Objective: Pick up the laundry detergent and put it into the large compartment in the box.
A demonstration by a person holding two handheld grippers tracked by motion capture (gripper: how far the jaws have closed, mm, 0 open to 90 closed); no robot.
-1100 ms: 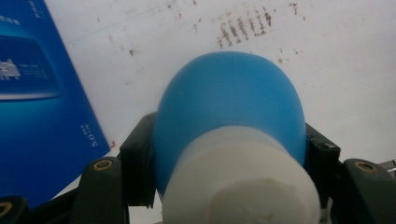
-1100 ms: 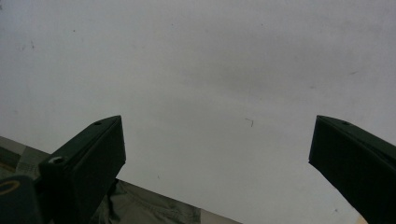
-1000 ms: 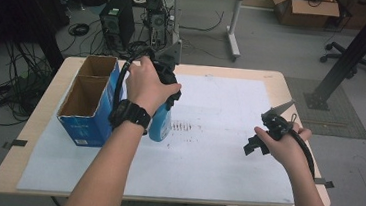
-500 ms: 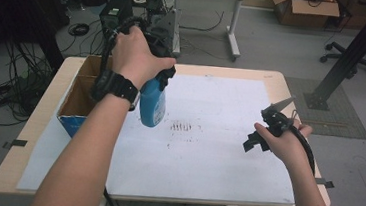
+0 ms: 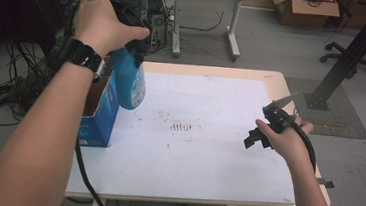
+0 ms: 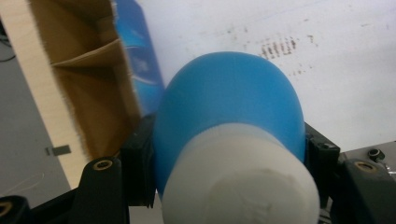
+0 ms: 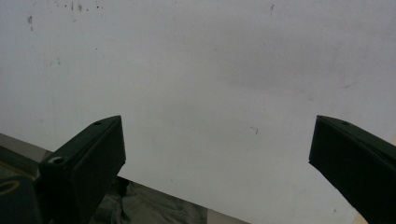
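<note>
Beside the cardboard box (image 5: pixel 100 118), compartments look empty; left gripper (image 5: pixel 127 25) clamps blue bottle (image 5: pixel 128 80) hanging below; right gripper (image 5: pixel 264 130) spread wide.

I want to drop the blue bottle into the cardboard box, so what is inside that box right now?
The box shows bare brown walls and a cardboard divider making compartments. Nothing lies in the parts visible. The bottle in the left gripper hides the rest of its inside.
</note>
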